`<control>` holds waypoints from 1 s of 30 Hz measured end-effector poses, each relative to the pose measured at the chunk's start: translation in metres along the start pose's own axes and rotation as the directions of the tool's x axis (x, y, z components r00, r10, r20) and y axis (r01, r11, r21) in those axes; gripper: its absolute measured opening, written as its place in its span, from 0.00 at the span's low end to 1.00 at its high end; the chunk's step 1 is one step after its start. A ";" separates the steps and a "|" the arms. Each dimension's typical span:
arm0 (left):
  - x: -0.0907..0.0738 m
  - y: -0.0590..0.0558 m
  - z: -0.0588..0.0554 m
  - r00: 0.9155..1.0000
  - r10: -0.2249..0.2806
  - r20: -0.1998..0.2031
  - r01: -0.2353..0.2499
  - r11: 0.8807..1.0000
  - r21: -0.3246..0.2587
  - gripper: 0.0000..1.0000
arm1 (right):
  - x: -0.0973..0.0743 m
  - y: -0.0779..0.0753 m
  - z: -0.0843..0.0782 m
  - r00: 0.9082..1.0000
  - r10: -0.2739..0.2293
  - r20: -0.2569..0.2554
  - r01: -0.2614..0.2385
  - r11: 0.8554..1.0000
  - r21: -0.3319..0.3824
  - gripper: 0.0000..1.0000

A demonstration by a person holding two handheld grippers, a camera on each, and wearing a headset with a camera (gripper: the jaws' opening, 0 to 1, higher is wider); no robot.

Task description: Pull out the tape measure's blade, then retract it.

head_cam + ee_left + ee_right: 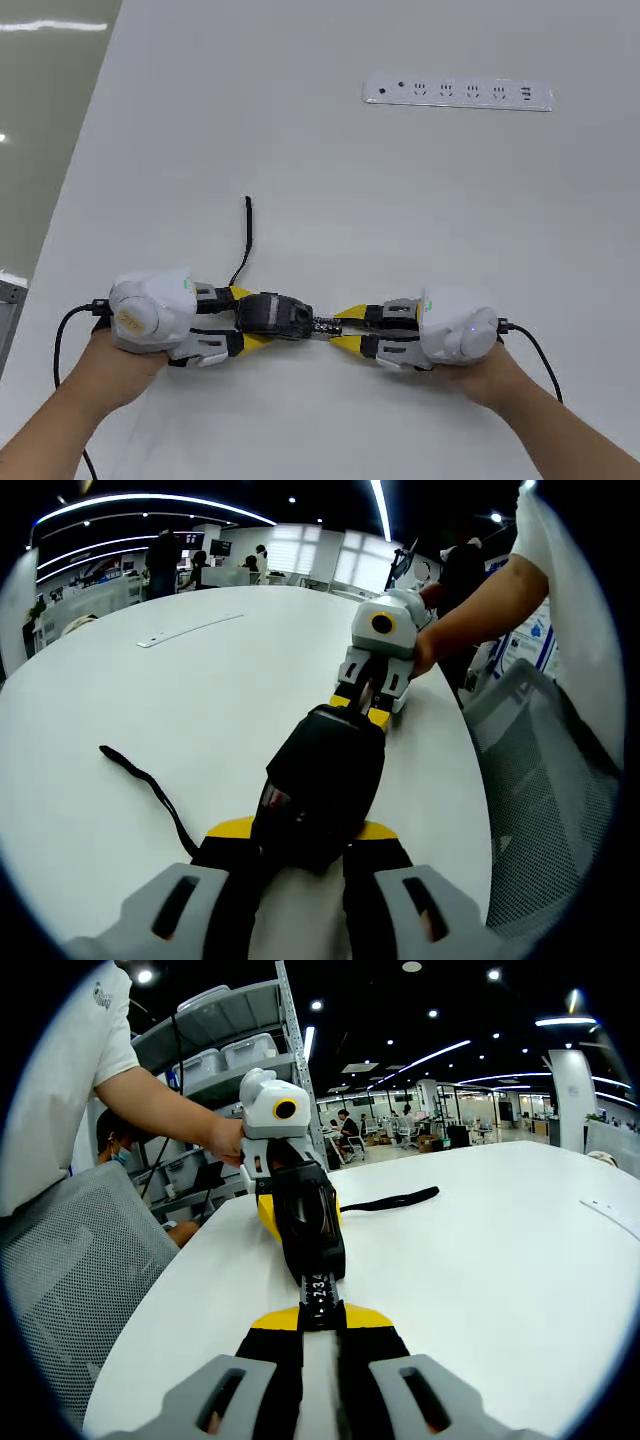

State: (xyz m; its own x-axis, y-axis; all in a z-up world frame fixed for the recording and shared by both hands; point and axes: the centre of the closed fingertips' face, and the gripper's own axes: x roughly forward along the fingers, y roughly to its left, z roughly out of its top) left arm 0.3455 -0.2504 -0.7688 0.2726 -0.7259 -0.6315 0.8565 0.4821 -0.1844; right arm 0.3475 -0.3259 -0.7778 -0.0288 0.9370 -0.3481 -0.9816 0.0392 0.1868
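We see a smooth, matte white table [340, 190] whose left edge runs diagonally down the head view, with greenish floor beyond it. Near its front edge, the left gripper [248, 317] has its yellow-tipped jaws closed around the chunky, rounded black case of the tape measure [278, 314]; we cannot tell whether the case touches the tabletop. The right gripper [346, 328] faces it, just beside, its jaws pinched together on the thin, flat blade [325, 326], of which a short numbered stretch is drawn out. A limp black wrist strap [246, 235] trails away from the case. Wide bare tabletop lies open beyond, up to a flat white power strip [457, 92]. In the gripper views, a grey mesh chair [90, 1260] stands by the table's curved edge.
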 end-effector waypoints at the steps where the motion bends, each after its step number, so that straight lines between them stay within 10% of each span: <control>1: 0.000 0.001 -0.001 1.000 0.000 0.001 0.000 1.000 0.000 0.28 | 0.000 0.000 0.000 1.000 -0.001 0.000 0.001 1.000 0.001 0.11; 30: 0.001 0.004 -0.004 1.000 0.002 0.001 -0.002 1.000 0.003 0.28 | -0.013 -0.001 -0.006 1.000 -0.016 0.003 0.016 0.999 0.031 0.11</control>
State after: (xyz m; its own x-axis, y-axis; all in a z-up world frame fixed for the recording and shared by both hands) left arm 0.3471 -0.2474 -0.7724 0.2751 -0.7252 -0.6312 0.8570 0.4826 -0.1809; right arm 0.3480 -0.3403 -0.7785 -0.0122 0.9373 -0.3482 -0.9757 0.0651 0.2092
